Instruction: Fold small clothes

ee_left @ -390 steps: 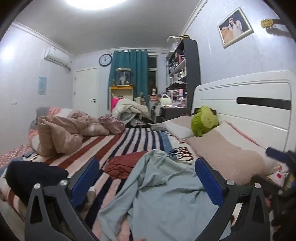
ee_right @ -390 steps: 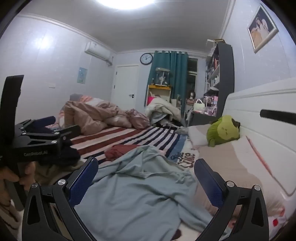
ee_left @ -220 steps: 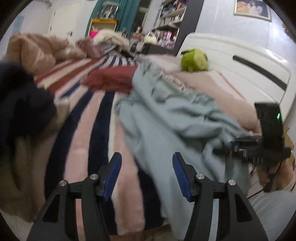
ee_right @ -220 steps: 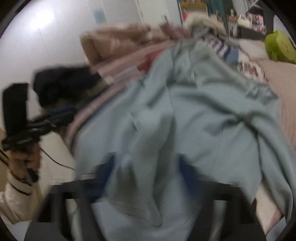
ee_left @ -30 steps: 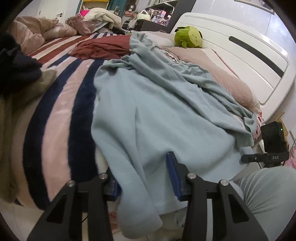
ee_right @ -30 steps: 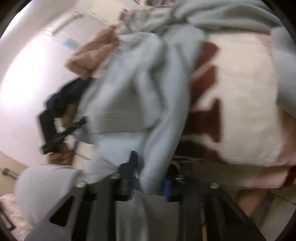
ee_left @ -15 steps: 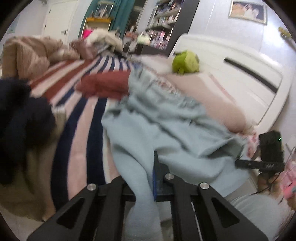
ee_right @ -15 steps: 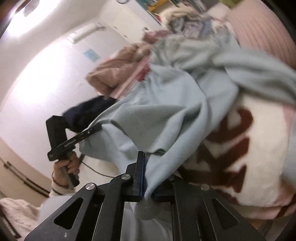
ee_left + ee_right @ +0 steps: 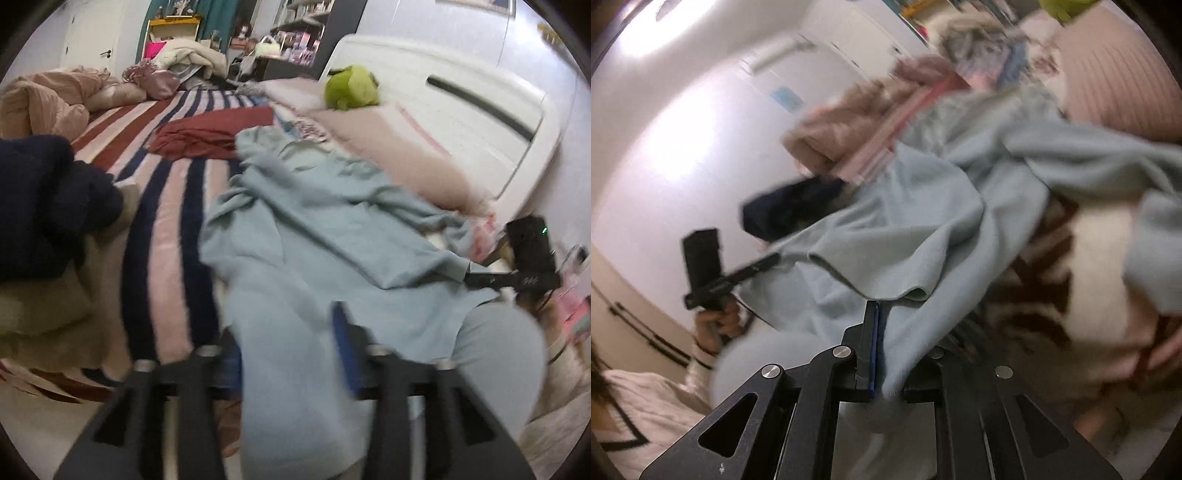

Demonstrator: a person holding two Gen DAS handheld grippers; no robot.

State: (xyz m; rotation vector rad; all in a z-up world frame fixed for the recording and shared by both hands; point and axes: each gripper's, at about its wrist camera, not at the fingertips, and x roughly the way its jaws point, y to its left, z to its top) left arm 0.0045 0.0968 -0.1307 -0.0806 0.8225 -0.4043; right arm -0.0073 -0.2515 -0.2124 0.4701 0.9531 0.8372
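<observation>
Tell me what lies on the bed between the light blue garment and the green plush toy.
In the left wrist view, a pinkish-beige pillow lies between the light blue garment and the green plush toy, which rests at the pillow's far end.

Bed [image 9: 173, 206], striped blanket cover, fills frame centre. On it: light blue garment [image 9: 332, 236] centre to bottom, dark red cloth [image 9: 207, 133] above it, navy garment [image 9: 44, 206] at left edge, beige bedding heap [image 9: 48, 99] upper left, pink pillow [image 9: 399, 155] right with green plush [image 9: 351, 86] upper centre.
</observation>
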